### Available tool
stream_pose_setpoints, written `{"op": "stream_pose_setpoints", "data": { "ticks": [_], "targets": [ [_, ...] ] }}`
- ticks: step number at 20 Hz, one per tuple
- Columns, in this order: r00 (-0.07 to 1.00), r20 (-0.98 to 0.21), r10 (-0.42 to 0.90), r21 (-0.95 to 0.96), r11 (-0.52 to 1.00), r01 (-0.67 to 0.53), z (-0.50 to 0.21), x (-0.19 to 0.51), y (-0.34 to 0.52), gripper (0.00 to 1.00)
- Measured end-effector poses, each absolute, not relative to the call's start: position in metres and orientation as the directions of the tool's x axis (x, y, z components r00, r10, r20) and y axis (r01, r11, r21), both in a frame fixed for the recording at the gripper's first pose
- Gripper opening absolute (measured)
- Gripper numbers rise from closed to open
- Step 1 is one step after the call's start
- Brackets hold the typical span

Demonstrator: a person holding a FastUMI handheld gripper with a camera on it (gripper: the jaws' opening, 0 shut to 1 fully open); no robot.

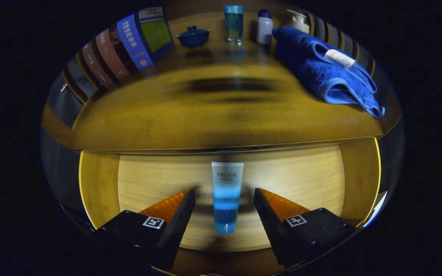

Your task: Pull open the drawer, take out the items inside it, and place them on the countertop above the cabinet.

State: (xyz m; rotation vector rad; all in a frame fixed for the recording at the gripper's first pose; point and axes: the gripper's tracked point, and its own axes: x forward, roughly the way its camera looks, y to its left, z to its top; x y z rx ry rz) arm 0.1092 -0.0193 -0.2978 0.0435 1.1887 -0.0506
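Blue-and-white tube (226, 197) lying in pulled-out drawer (98, 184), tongs (225, 199) released, fingers flanking it without touching.

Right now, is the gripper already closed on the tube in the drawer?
No: the gripper is open, with gaps between its fingers and the tube lying in the drawer.
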Motion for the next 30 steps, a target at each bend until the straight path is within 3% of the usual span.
{"op": "stream_pose_setpoints", "data": {
  "ticks": [4,11,14,18,23,30],
  "targets": [
    [0.316,-0.948,-0.029,-0.011,0.998,0.058,-0.292,0.119,-0.021,0.95],
    [0.233,-0.972,-0.036,-0.019,0.997,0.073,-0.293,0.155,-0.016,0.82],
    [0.236,-0.971,-0.045,-0.036,0.999,0.041,-0.293,0.181,-0.013,0.56],
    [0.239,-0.97,-0.039,-0.038,0.999,0.008,-0.296,0.163,-0.009,0.41],
    [0.315,-0.949,-0.017,-0.003,0.999,0.045,-0.283,0.171,-0.007,0.41],
    [0.412,-0.909,0.06,0.068,0.998,0.006,-0.246,0.173,-0.007,0.41]
  ]
}}
